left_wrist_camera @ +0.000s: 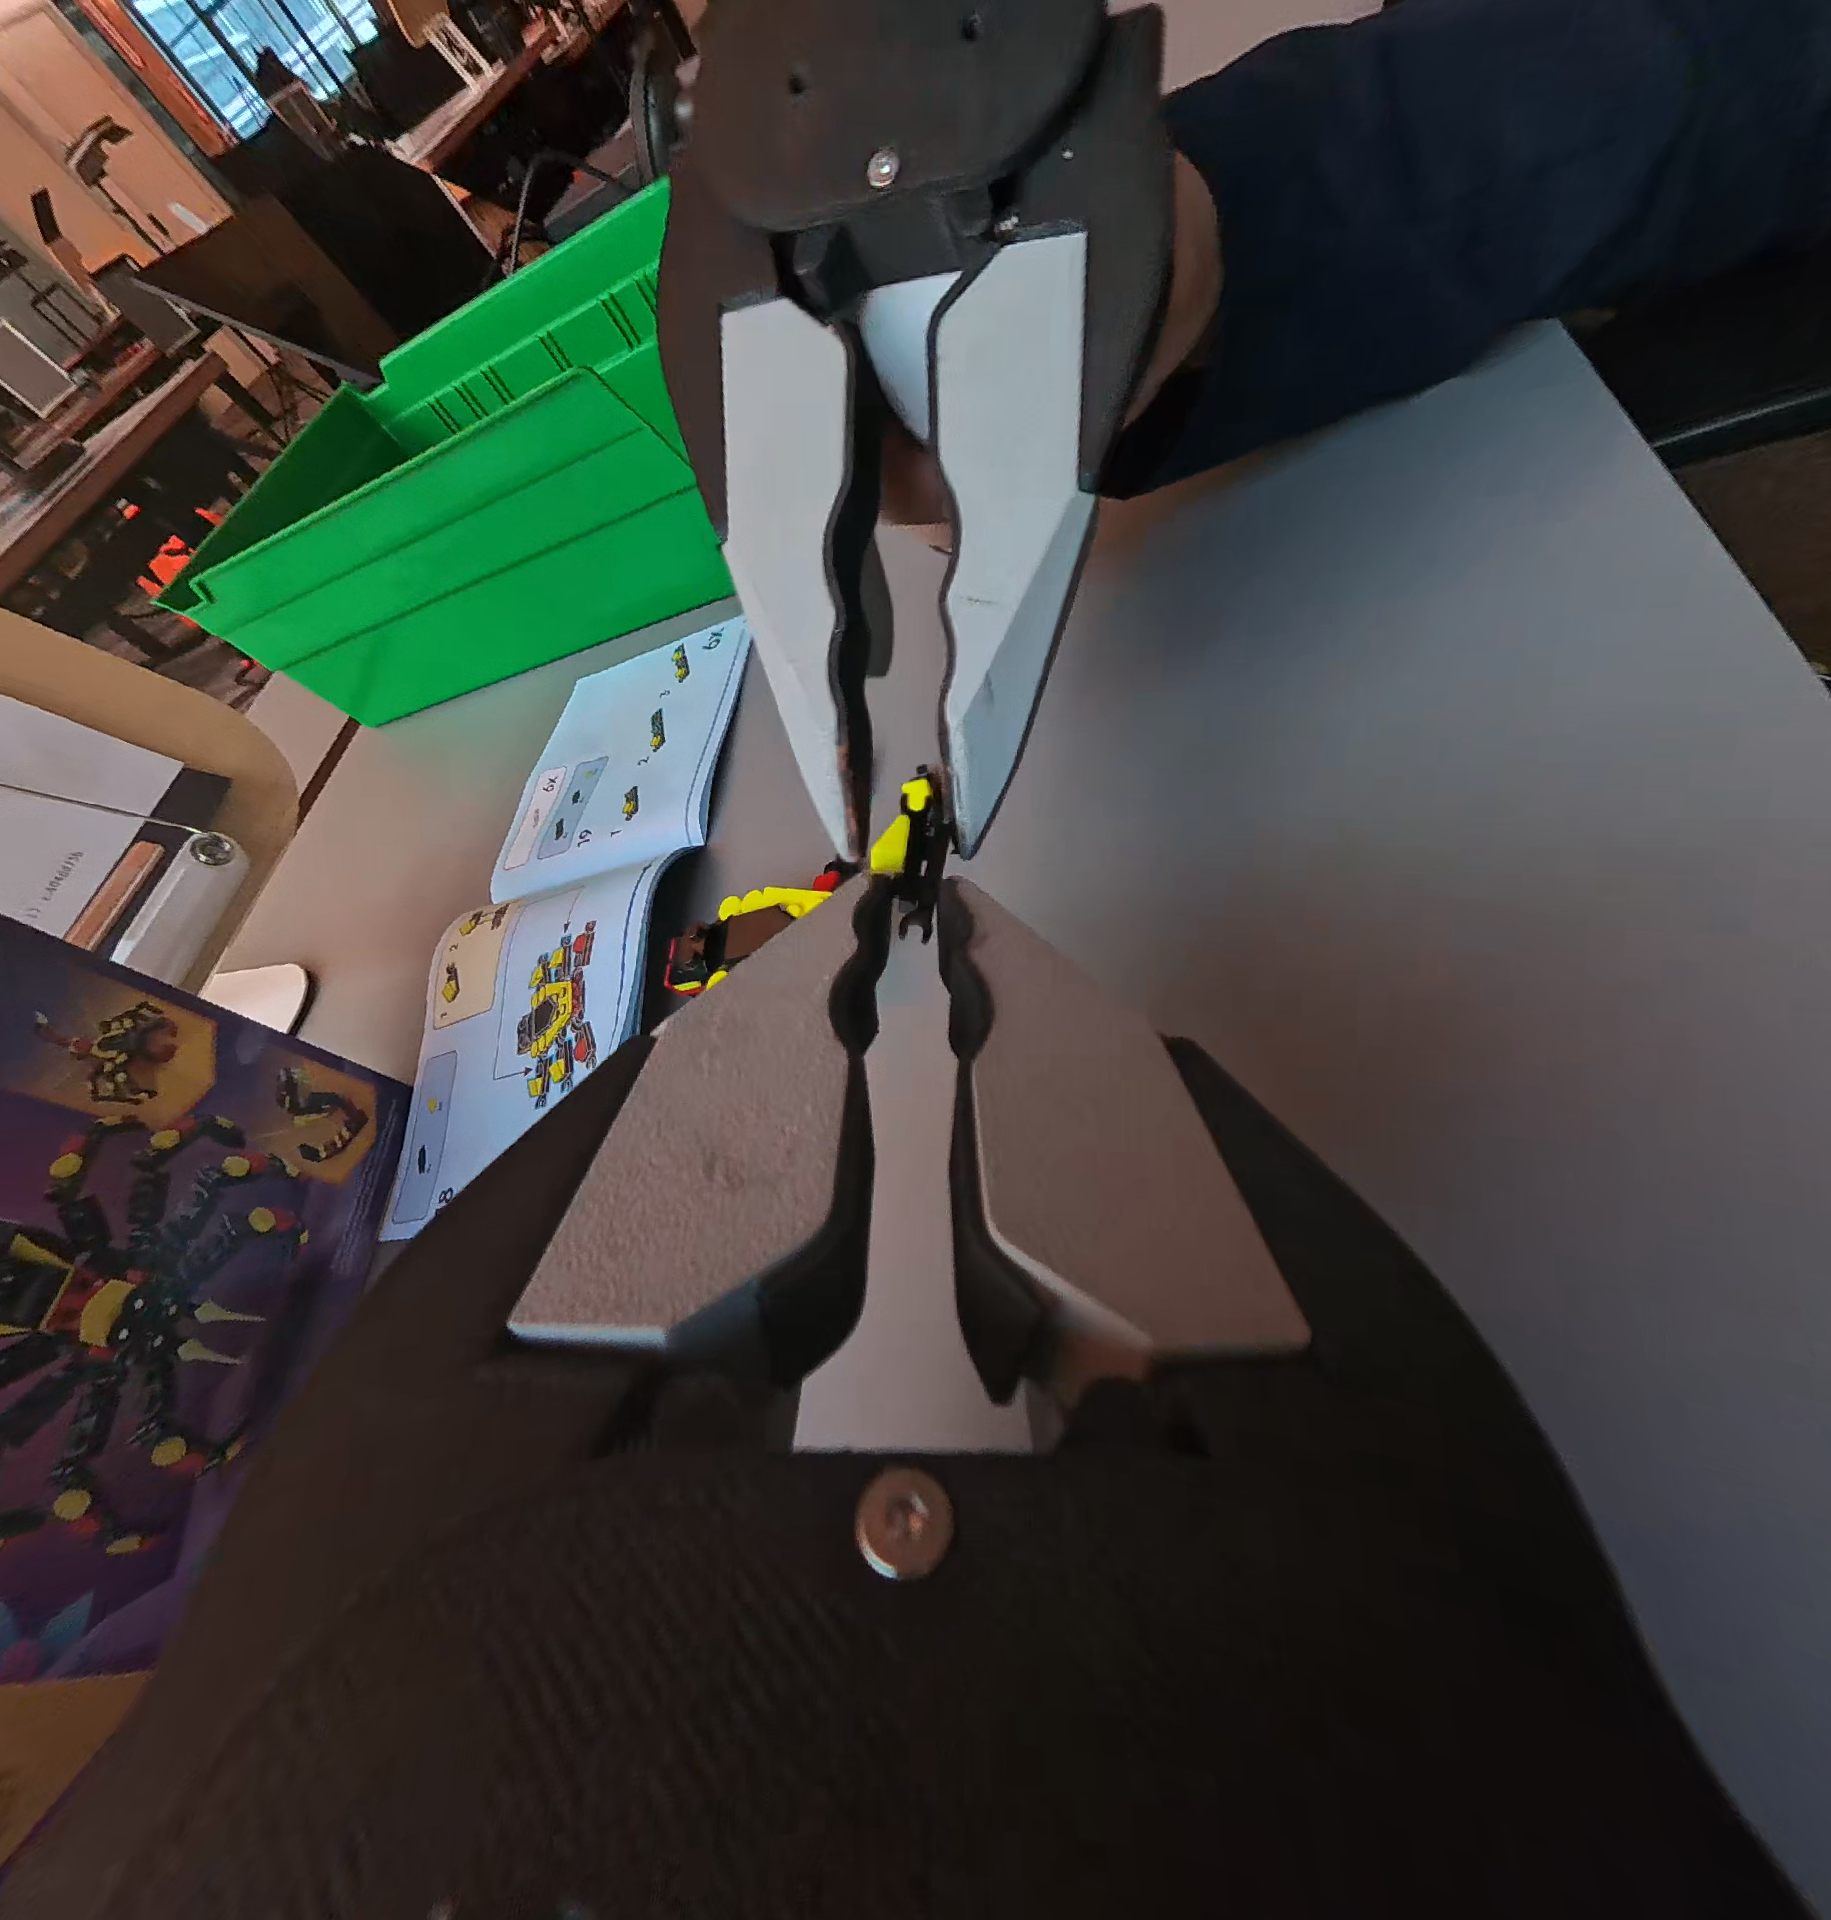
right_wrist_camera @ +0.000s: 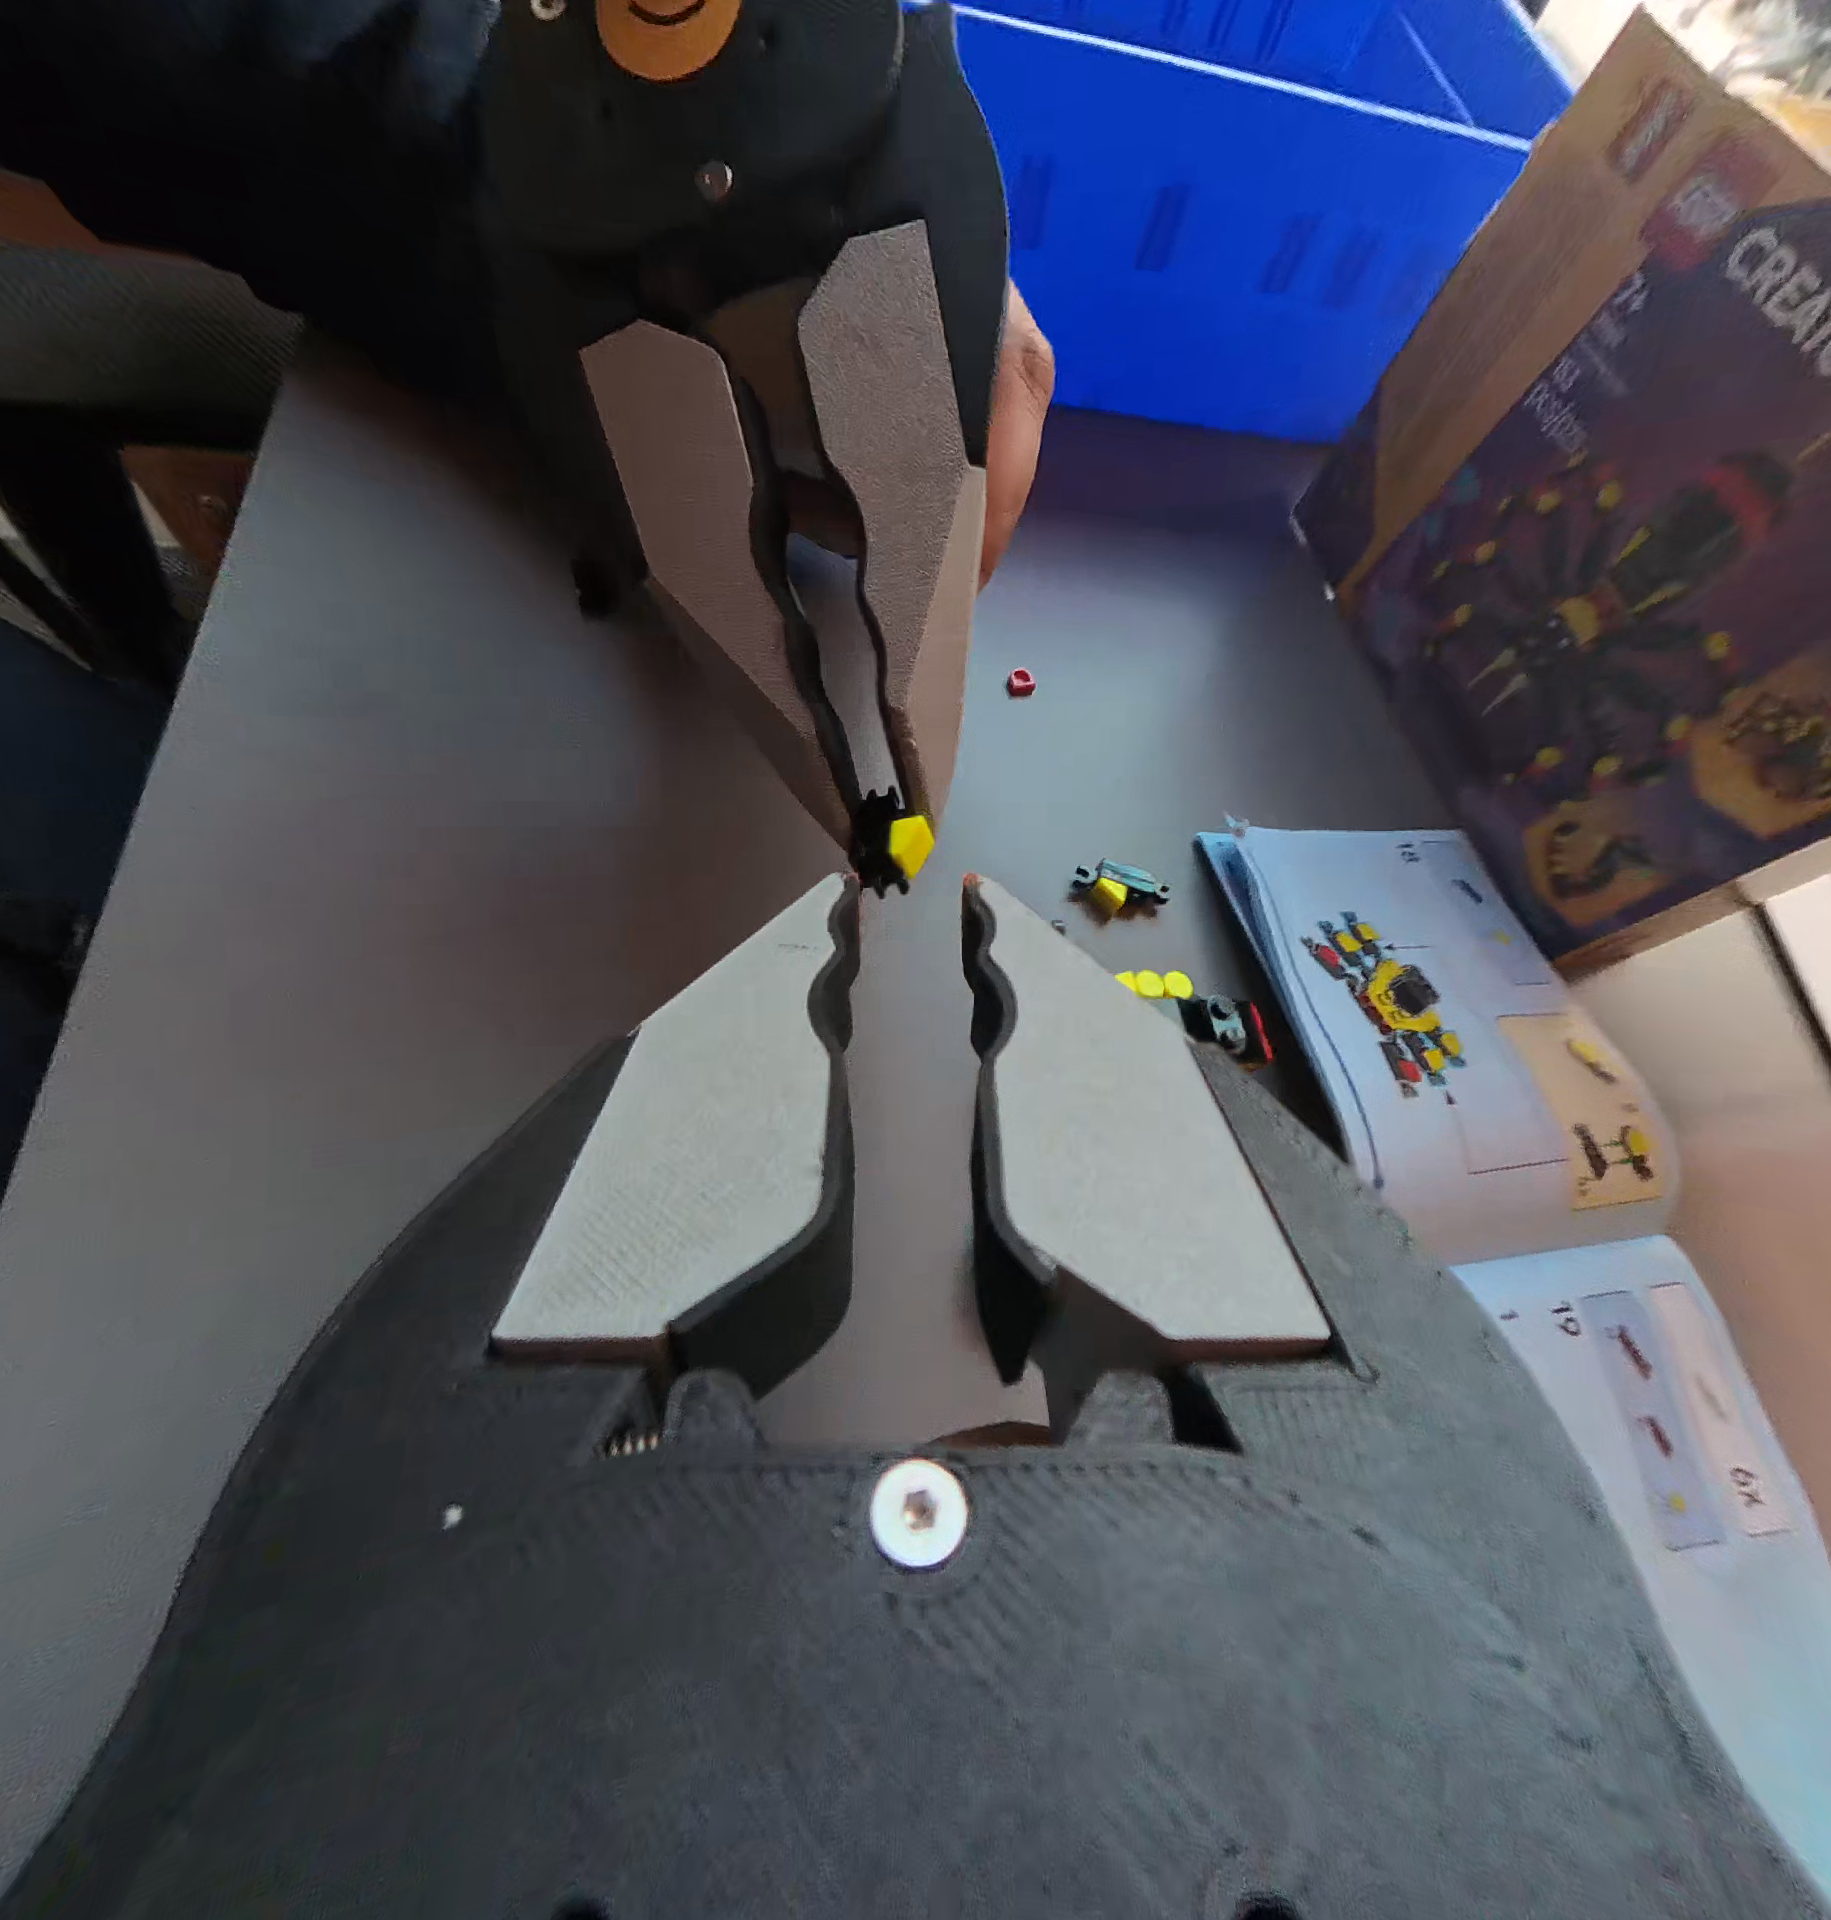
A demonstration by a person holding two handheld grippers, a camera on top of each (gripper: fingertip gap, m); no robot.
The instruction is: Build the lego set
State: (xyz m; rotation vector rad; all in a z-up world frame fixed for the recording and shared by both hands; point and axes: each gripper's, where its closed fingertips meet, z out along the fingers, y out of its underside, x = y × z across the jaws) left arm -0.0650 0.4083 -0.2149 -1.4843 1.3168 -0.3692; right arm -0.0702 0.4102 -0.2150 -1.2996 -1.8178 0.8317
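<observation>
Each wrist camera looks forward along its own tool, low and close over the grey desk [left_wrist_camera: 1410,935]. They face each other, sharing the desk's middle, the open instruction booklet [right_wrist_camera: 1430,1039] and the lego box [left_wrist_camera: 142,1247].

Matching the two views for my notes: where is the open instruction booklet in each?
Left wrist view: booklet left of centre, below the green bin.
Right wrist view: booklet on the right side, running to the lower right edge.
Shared landmark: the purple box, beside the booklet in both.
</observation>
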